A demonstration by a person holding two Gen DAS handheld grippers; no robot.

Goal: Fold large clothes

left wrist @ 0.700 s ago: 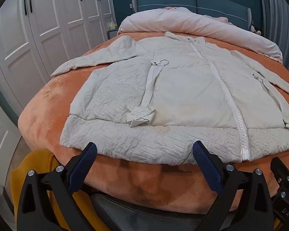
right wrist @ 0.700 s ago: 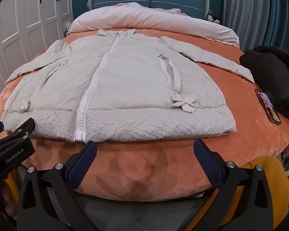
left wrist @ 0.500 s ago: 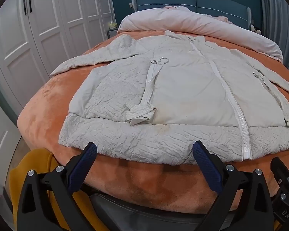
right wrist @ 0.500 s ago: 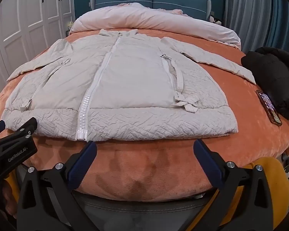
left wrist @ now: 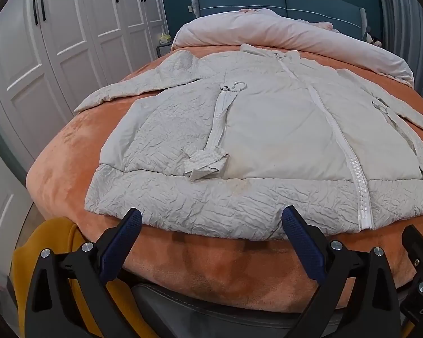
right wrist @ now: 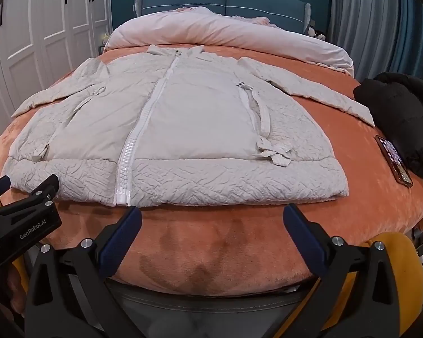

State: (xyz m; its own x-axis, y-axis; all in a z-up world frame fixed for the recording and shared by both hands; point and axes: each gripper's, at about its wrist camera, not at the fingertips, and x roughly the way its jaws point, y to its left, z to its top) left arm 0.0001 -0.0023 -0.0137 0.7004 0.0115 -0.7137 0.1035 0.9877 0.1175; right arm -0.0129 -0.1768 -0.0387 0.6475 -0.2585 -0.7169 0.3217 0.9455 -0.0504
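A large pale grey quilted jacket (left wrist: pixel 268 146) lies flat and zipped up on the orange bedspread (left wrist: pixel 211 267), sleeves spread out, hem toward me. It also shows in the right wrist view (right wrist: pixel 189 124). My left gripper (left wrist: pixel 211 225) is open and empty, its blue-padded fingertips (left wrist: pixel 131 219) just short of the left half of the hem. My right gripper (right wrist: pixel 211 217) is open and empty at the foot of the bed, just below the hem near the white front zip (right wrist: pixel 127 169). The left gripper's body (right wrist: pixel 22 222) shows at the left of the right wrist view.
A black jacket (right wrist: pixel 400 118) and a phone (right wrist: pixel 393 160) lie on the bed's right side. A rolled pale pink duvet (right wrist: pixel 228 33) lies at the head, before a blue headboard (right wrist: pixel 225 0). White wardrobe doors (left wrist: pixel 56 42) line the left wall. Yellow fabric (left wrist: pixel 42 253) shows below the bed edge.
Both grippers have edged slightly forward and up toward the jacket's hem; the jacket has not moved and both stay open.
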